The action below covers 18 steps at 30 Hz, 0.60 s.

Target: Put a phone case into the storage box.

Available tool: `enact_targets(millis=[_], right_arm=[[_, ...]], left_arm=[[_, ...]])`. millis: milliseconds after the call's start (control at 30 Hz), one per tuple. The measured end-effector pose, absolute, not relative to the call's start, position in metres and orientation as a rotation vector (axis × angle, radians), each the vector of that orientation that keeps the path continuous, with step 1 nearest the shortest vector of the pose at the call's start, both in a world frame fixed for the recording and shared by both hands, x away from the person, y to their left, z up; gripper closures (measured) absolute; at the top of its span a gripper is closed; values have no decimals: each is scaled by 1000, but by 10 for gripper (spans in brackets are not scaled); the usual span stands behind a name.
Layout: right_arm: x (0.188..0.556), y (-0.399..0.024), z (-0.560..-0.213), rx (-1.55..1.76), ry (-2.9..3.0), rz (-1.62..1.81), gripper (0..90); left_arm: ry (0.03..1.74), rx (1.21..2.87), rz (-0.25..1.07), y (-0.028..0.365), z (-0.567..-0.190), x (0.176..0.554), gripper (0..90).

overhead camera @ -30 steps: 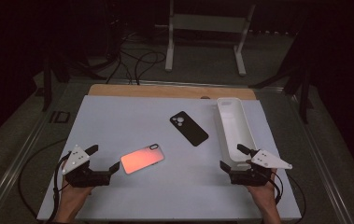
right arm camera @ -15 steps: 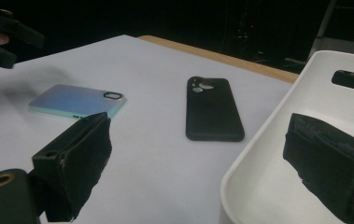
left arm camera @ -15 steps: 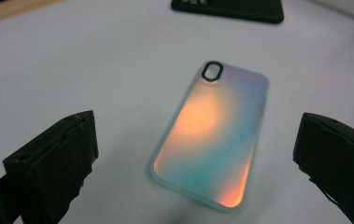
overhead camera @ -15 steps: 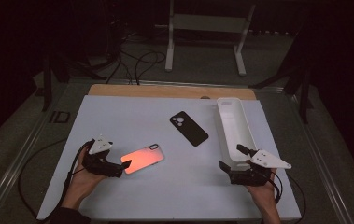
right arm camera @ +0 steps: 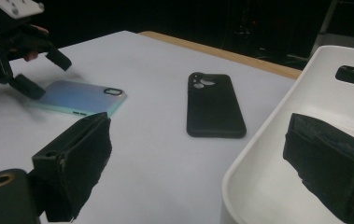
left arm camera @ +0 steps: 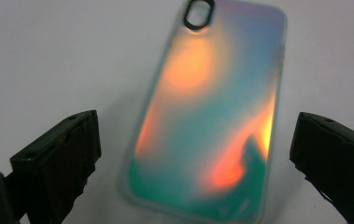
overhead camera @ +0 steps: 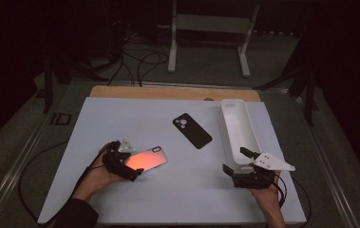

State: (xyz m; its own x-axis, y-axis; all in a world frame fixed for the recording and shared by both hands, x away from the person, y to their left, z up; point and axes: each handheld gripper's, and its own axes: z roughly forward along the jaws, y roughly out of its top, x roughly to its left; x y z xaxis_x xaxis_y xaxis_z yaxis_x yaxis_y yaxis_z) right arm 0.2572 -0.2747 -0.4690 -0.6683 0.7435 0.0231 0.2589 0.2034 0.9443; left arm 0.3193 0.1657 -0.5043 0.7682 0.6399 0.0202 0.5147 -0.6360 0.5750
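Iridescent orange-teal phone case (left arm camera: pixel 212 116); black phone case (overhead camera: pixel 192 130); white tray (overhead camera: pixel 244 142); black tool (overhead camera: pixel 132 166).

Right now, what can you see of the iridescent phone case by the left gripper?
The iridescent phone case lies flat on the white table, back up, with a translucent, glossy shell shimmering orange, teal and blue. A black-rimmed oval camera cutout sits at its far end. The left gripper stands open astride its near end, one jaw on each side; contact cannot be told.

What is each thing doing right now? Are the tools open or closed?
Left tool: open, jaws on either side of the shiny case.
Shiny phone case: flat on the table, not gripped.
Black phone case: lying flat, untouched.
White tray: empty.
Right tool: open, holding nothing.
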Motion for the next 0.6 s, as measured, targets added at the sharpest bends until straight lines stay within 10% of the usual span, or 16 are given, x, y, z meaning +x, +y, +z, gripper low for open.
enact_targets(millis=[600], right_arm=[[257,-276,-469,936,2038,1471,72]], left_arm=[[876,2492,204,161,-517,324,84]])
